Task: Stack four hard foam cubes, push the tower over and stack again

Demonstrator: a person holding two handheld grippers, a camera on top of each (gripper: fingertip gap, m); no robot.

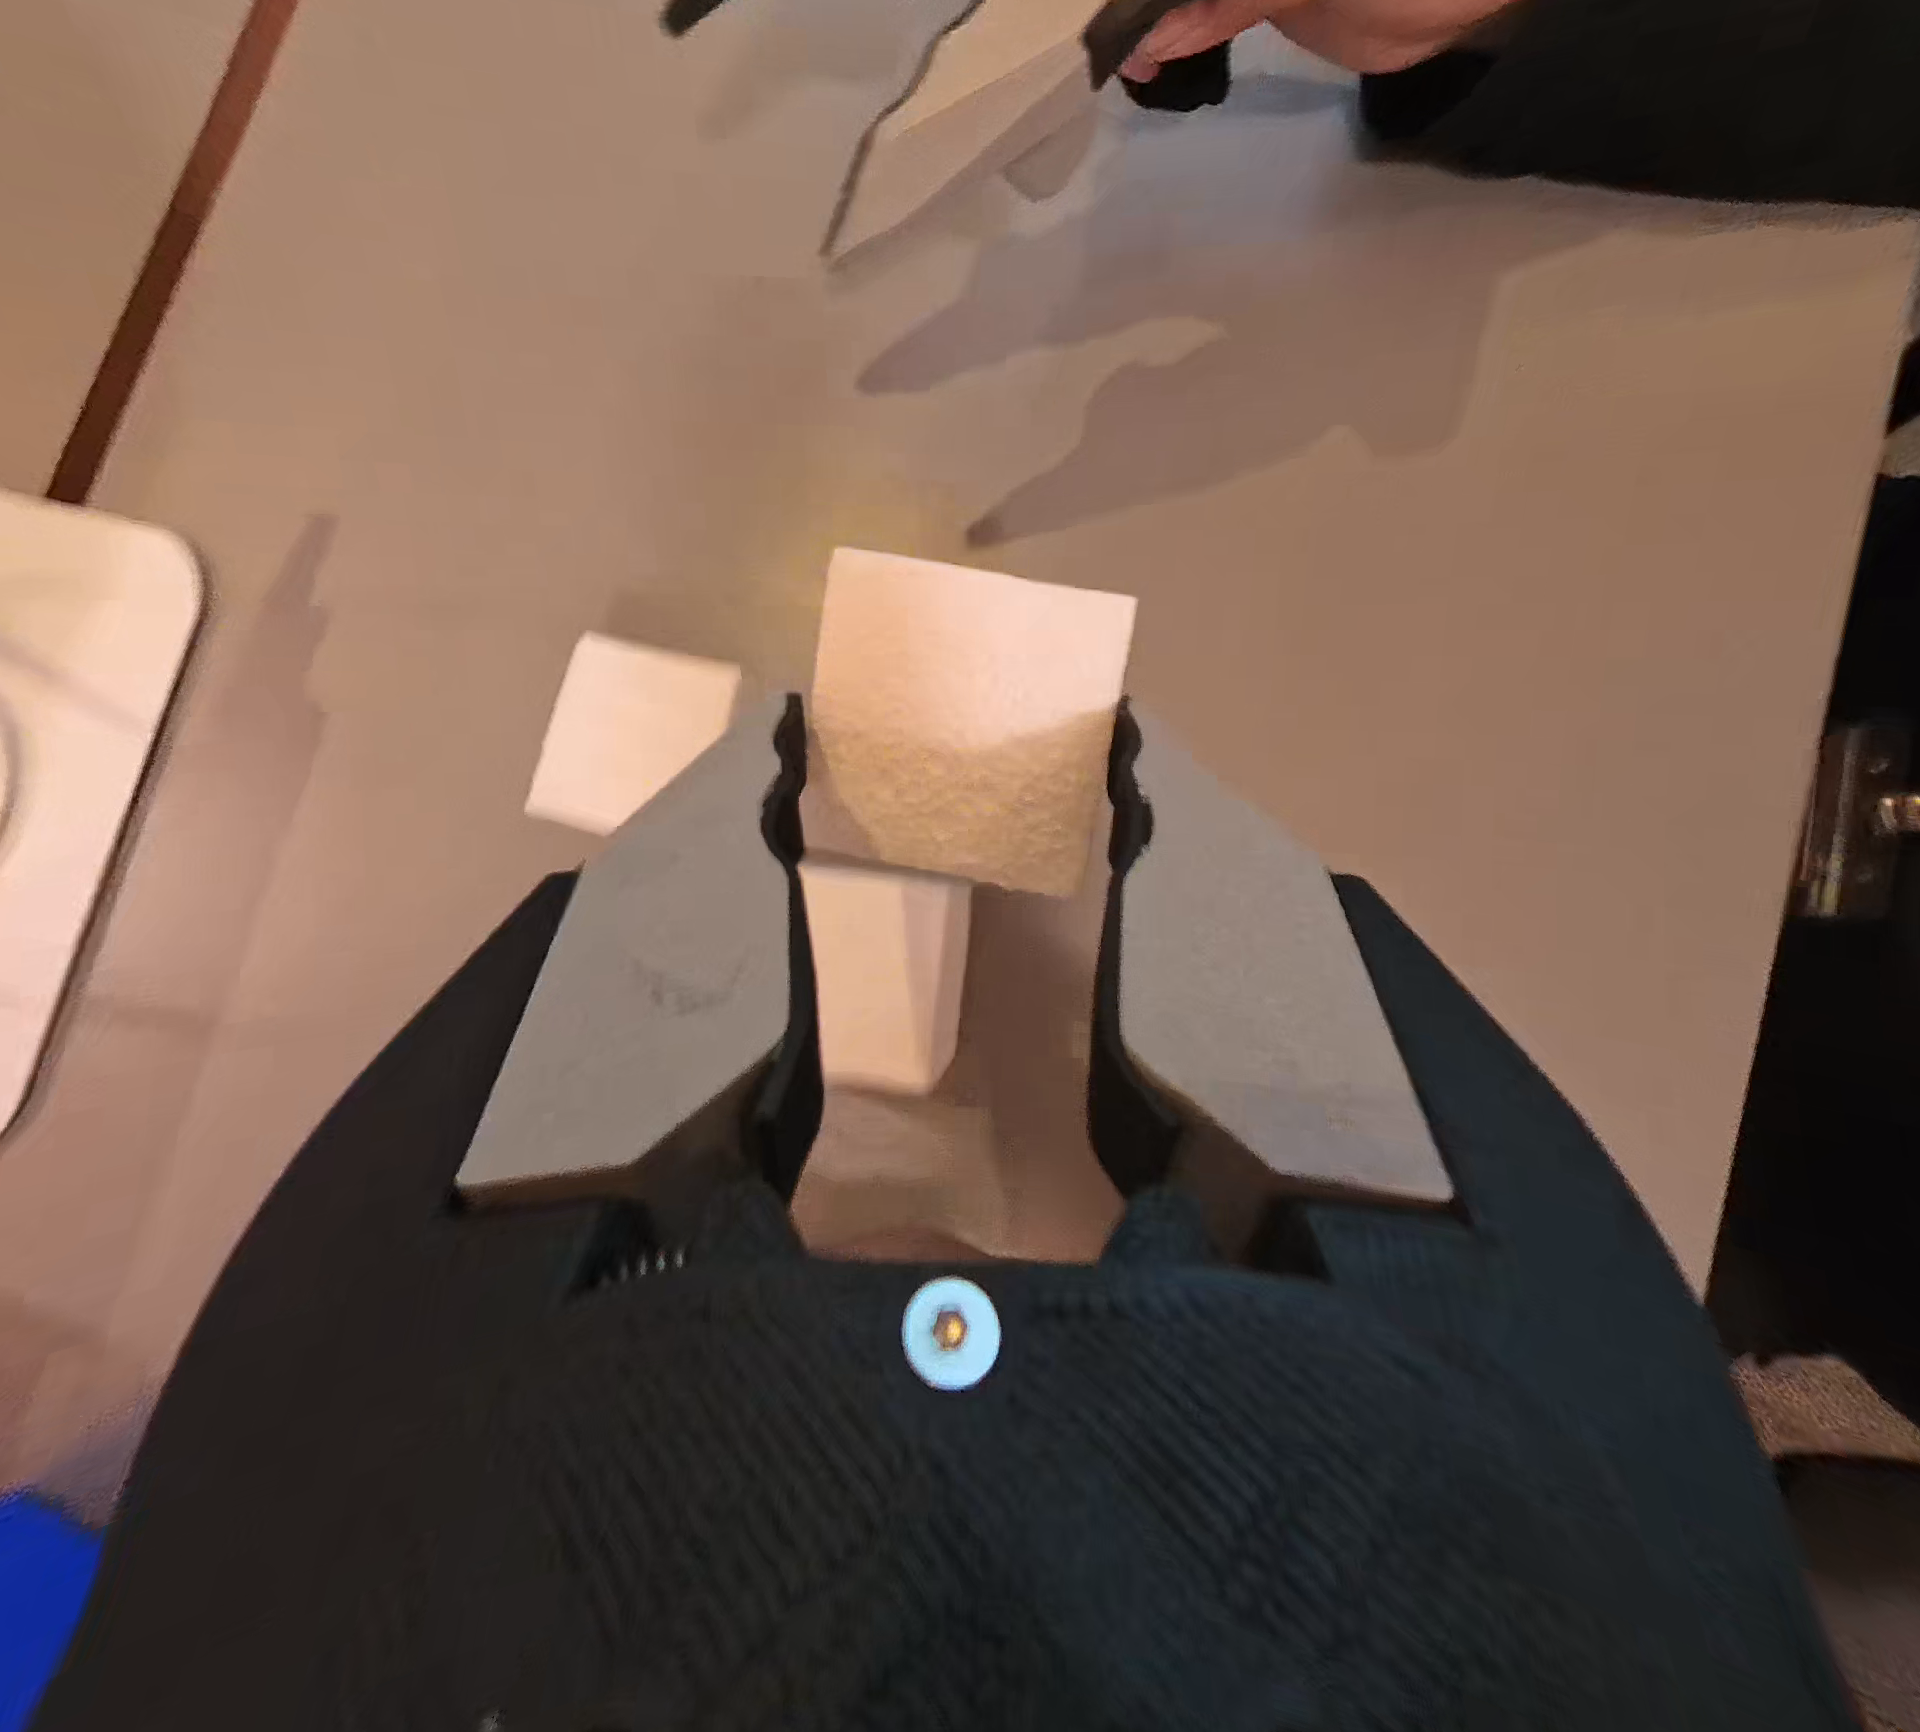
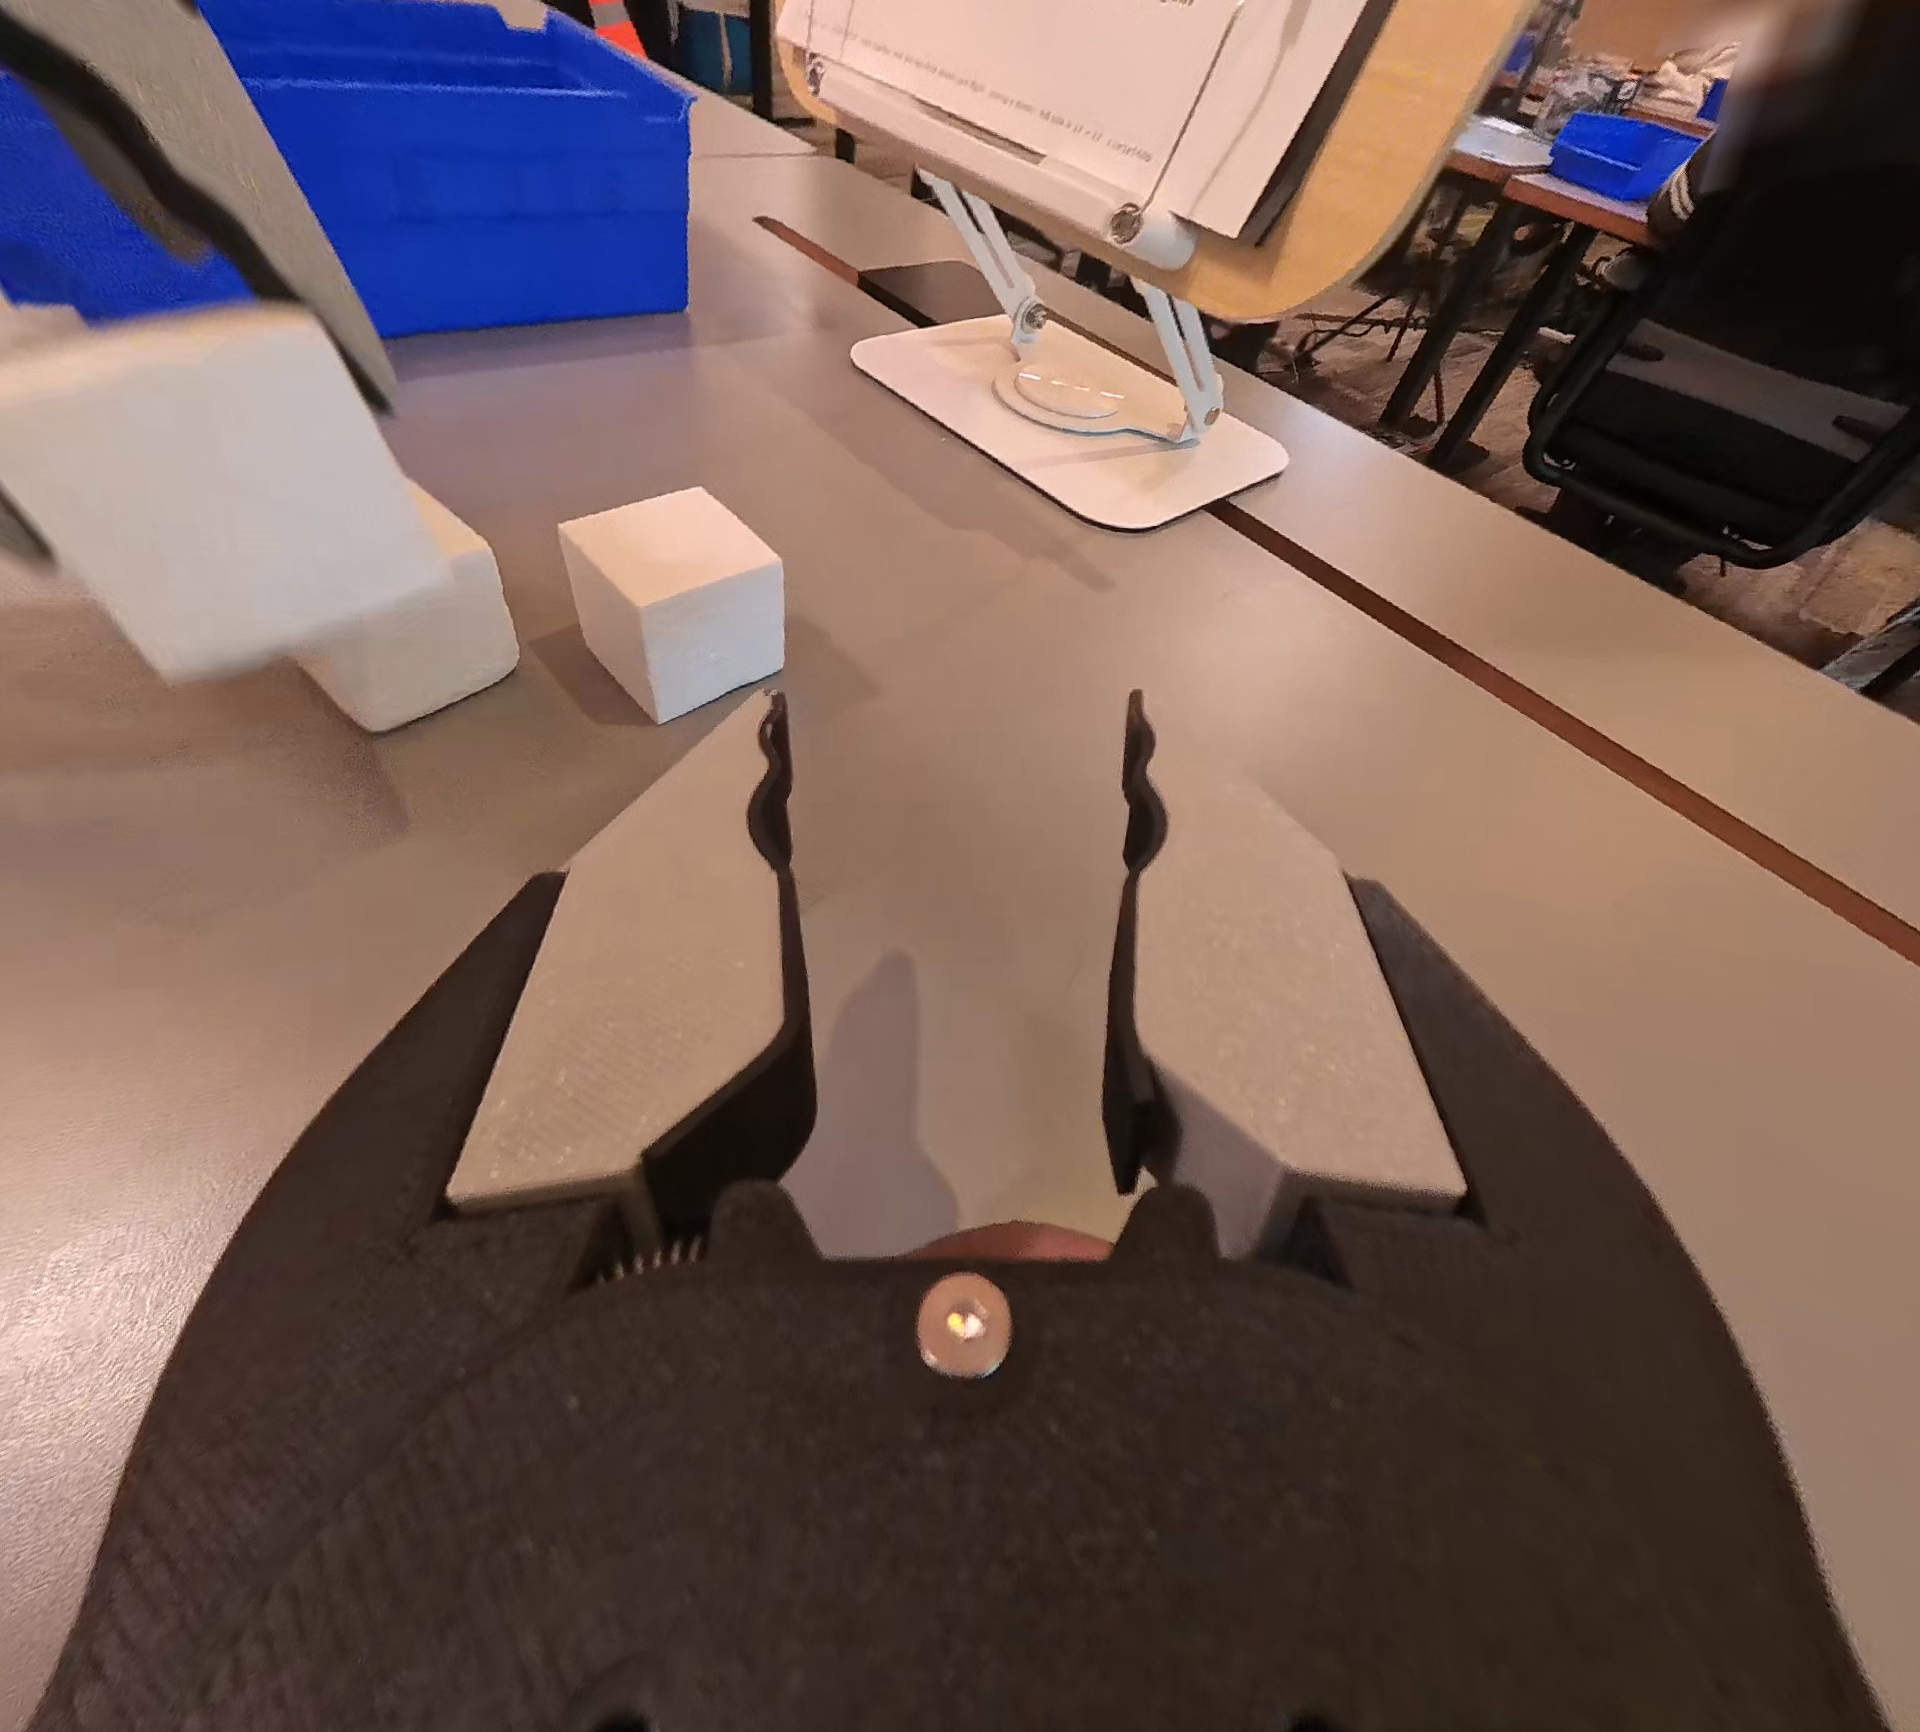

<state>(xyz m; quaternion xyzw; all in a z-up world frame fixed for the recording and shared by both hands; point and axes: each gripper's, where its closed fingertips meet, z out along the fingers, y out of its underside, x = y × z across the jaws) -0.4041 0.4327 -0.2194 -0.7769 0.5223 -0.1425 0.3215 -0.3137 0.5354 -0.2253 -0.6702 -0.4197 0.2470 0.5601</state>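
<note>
A grey table is seen carrying a blue plastic bin toward its far left edge and a white document stand farther right. A white hard foam cube is clenched between the fingers of the left gripper just above a second white cube, and a third cube is set beside them. The right gripper is held spread and empty over bare tabletop.

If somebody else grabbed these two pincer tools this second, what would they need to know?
Left gripper: shut on a foam cube, held in the air above a second cube on the grey table.
Right gripper: open, empty, low over the table.
A third cube stands alone on the table beside the second. Only three cubes are in view; I cannot see a fourth.
Done: nothing stacked yet.
Left: probably set the held cube on the one below, add the rest, push the tower over, restack.
</note>
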